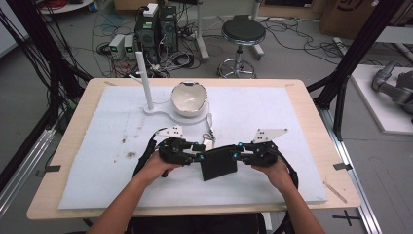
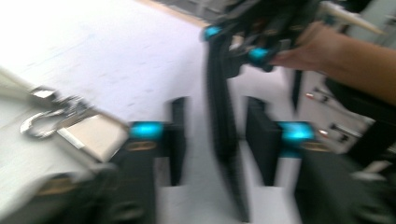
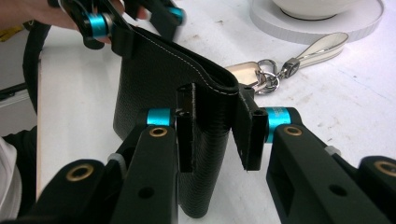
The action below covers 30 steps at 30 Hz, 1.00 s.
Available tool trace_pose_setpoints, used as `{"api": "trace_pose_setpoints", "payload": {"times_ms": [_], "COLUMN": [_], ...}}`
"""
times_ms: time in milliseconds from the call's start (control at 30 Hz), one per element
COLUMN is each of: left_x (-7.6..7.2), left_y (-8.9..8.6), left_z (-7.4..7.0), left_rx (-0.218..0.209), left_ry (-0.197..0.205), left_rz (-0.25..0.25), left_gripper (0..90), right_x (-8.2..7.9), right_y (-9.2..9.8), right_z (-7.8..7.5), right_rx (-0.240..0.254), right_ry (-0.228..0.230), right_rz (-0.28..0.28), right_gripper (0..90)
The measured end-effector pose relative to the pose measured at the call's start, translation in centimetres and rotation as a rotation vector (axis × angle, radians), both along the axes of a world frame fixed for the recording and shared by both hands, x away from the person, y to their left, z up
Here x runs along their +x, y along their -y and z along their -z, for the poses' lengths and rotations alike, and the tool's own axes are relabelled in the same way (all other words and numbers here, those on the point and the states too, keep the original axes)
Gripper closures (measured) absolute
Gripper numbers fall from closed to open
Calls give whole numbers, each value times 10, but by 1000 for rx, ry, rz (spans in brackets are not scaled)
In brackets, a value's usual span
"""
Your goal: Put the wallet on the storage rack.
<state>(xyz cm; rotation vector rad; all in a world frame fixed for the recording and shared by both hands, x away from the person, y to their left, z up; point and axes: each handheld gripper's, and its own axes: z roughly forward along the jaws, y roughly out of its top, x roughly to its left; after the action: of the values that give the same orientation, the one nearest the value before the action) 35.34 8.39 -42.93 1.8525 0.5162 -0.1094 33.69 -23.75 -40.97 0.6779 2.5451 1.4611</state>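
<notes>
Pouch: flat black leather pouch (image 1: 219, 165), near centre, between both grippers.
Left gripper (image 1: 197, 155): jaws apart astride the pouch's edge, not pressing.
Right gripper (image 3: 214, 125): clamped on the pouch's rim.
Keyring: silver keyring (image 3: 266, 74) just beyond.

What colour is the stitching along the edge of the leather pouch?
White, on the black leather pouch; it shows best in the right gripper view.

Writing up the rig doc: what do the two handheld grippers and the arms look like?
Both the left gripper and right gripper are black, with flat black jaws, cyan collars and brass-coloured eyelets. Each carries a grey three-cornered plate with dark dots on top and trails a black cable. The forearms are bare, no sleeves showing.
</notes>
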Motion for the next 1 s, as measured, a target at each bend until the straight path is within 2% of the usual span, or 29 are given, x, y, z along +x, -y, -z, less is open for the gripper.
{"api": "trace_pose_setpoints", "payload": {"times_ms": [67, 133, 233, 333, 467, 600, 667, 700, 767, 800, 833, 867, 900, 967, 1000], "left_x": [0, 0, -4, -6, -8, -11, -12, -12, -10, -10, -9, -9, -7, -5, -5], "left_y": [0, 1, 10, 14, 18, 18, 13, 13, 2, 2, -7, -7, -16, -25, -25], "left_z": [3, 6, 9, 11, 15, 12, 5, 5, -4, -4, -14, -14, -25, -37, -37], "left_rx": [-1, 1, 39, 63, 57, 47, 39, 39, 33, 33, 40, 40, 49, 59, 59], "left_ry": [-8, -26, -30, -31, -36, -11, 24, 24, 47, 47, 71, 71, 98, 124, 124], "left_rz": [-17, -33, 21, 43, 46, 67, 54, 54, 26, 26, 3, 3, -21, -48, -48], "left_gripper": [431, 411, 451, 518, 597, 726, 754, 758, 758, 758, 758, 758, 758, 758, 758], "right_x": [0, 0, 0, 0, 0, 0, 0, 1, 1, 1, 1, 1, 0, 0, 0], "right_y": [0, -1, -2, -2, -2, -1, 1, 3, 7, 7, 12, 14, 16, 19, 19], "right_z": [0, 0, 0, 0, 0, 0, -1, -1, -2, -2, -2, -2, -3, -3, -3], "right_rx": [-3, -8, -8, -11, -14, -5, 0, 6, 10, 10, 5, -1, -9, -17, -17], "right_ry": [0, 0, 9, 12, 9, -1, 16, 14, 12, 12, 18, 26, 30, 35, 35], "right_rz": [5, 11, 13, 16, 20, 30, 63, 87, 131, 131, 155, 168, 179, 192, 192], "right_gripper": [734, 732, 731, 731, 730, 664, 537, 481, 418, 418, 385, 378, 374, 374, 374]}}
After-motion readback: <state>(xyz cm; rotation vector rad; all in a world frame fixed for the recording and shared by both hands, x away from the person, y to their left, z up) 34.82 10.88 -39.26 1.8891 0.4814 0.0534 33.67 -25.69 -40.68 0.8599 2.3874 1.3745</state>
